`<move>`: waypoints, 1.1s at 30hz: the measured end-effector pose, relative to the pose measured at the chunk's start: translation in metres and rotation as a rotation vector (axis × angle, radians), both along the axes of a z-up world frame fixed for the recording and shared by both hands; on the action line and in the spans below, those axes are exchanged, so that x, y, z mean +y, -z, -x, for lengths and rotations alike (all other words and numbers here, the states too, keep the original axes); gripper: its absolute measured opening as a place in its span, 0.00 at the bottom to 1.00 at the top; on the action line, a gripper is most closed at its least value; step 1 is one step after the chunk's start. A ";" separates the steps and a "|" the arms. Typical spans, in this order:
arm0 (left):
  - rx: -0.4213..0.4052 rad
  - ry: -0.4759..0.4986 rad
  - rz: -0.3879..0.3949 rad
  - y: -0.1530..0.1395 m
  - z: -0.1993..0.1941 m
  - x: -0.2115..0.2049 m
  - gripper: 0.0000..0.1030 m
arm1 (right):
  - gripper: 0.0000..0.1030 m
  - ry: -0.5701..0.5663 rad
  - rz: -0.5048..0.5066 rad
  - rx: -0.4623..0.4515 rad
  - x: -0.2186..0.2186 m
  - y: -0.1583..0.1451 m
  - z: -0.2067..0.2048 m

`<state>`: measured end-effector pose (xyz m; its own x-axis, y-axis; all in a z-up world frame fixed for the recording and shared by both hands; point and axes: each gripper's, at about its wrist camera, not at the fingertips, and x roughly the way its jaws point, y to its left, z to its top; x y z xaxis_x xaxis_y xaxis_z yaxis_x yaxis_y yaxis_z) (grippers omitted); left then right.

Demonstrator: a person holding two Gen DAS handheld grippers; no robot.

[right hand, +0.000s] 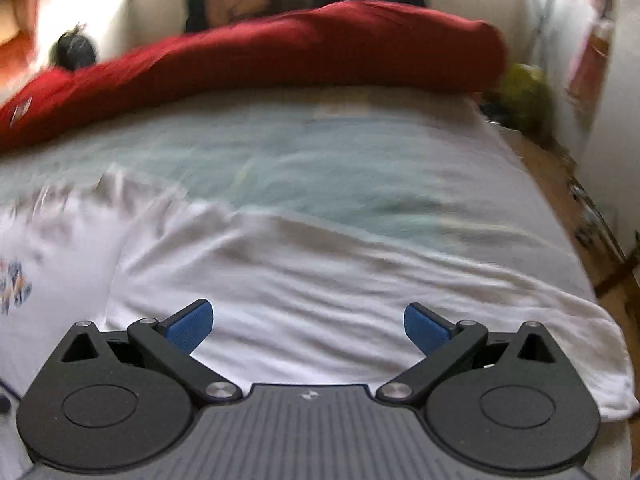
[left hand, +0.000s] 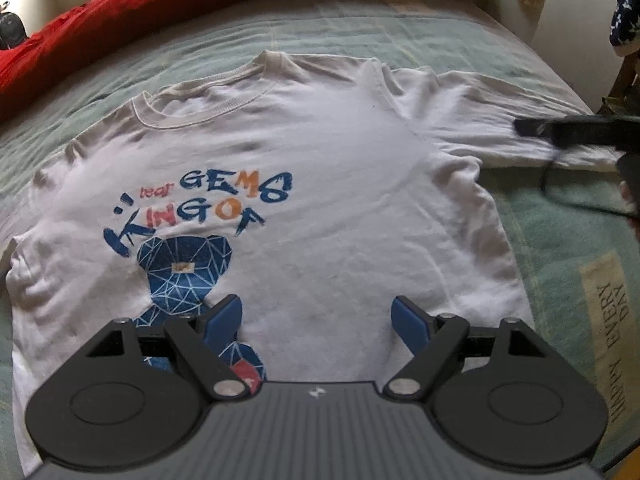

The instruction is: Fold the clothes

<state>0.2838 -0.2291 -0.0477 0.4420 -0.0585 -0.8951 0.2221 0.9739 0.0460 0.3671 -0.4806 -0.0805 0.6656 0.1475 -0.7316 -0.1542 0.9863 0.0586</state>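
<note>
A white T-shirt [left hand: 304, 168] is laid face up on a green bedspread [left hand: 552, 240], filling the centre of the left wrist view, with its collar toward the top of the frame and the blue printed bear at lower left. One sleeve [left hand: 500, 120] is stretched out toward the right edge of that frame; in the right wrist view the same sleeve [right hand: 360, 292] runs across the lower half and ends at the bed's edge at lower right.

The left gripper [left hand: 318, 322] is held over the lower chest of the shirt with its jaws spread and nothing between them. The right gripper [right hand: 308, 322] is also spread and empty, poised over the sleeve (this view is smeared, so fine creases cannot be read). A red cover [right hand: 280, 56] is bunched along the top of both frames, well apart from the shirt.

The step in hand is judged to be the first sleeve fold. It is best done if the sleeve is pinched near its cuff, both layers being caught, and carried toward the chest print, while the body is pinned flat by the left gripper so that no cloth is dragged. The fold line is best kept parallel to the side seam.
</note>
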 end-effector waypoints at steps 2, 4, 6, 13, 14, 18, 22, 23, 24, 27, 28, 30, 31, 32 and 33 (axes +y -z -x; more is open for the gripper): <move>0.013 0.016 0.010 0.004 0.005 0.005 0.82 | 1.00 -0.009 0.048 0.016 0.004 0.010 0.007; 0.010 0.066 0.010 0.006 0.011 0.008 0.83 | 1.00 -0.006 0.074 0.012 0.002 0.014 0.017; -0.001 0.131 0.006 0.005 0.016 0.010 0.83 | 1.00 0.028 0.066 0.035 -0.004 0.008 0.021; -0.067 0.320 0.005 -0.012 0.030 0.030 0.83 | 1.00 0.106 0.048 0.005 0.029 -0.026 0.022; -0.069 0.341 0.008 -0.013 0.034 0.037 0.83 | 1.00 0.100 0.036 -0.003 0.037 -0.029 0.021; -0.044 0.398 -0.044 -0.007 0.060 0.062 0.83 | 1.00 0.048 -0.010 -0.002 0.077 -0.037 0.024; 0.019 0.367 -0.035 -0.001 0.086 0.093 0.83 | 1.00 -0.058 0.061 0.009 0.123 -0.032 0.039; 0.050 0.320 0.003 0.000 0.088 0.103 0.83 | 1.00 -0.077 0.077 0.017 0.131 -0.029 0.042; 0.082 0.273 0.042 0.002 0.091 0.114 0.83 | 1.00 -0.095 0.079 0.032 0.140 -0.027 0.044; 0.114 0.160 0.126 -0.002 0.092 0.140 0.83 | 1.00 -0.118 0.061 0.065 0.157 -0.027 0.051; 0.101 0.136 0.130 -0.005 0.089 0.147 0.83 | 1.00 -0.119 0.050 0.066 0.162 -0.030 0.052; 0.050 0.093 0.111 -0.009 0.078 0.160 0.83 | 1.00 -0.119 0.017 0.061 0.171 -0.035 0.052; 0.030 0.072 0.115 -0.010 0.071 0.167 0.83 | 1.00 -0.121 -0.001 0.059 0.175 -0.038 0.051; 0.010 0.043 0.125 -0.010 0.062 0.175 0.83 | 1.00 -0.126 -0.020 0.057 0.179 -0.039 0.050; -0.008 0.013 0.137 -0.009 0.051 0.183 0.83 | 1.00 -0.134 -0.039 0.058 0.184 -0.041 0.049</move>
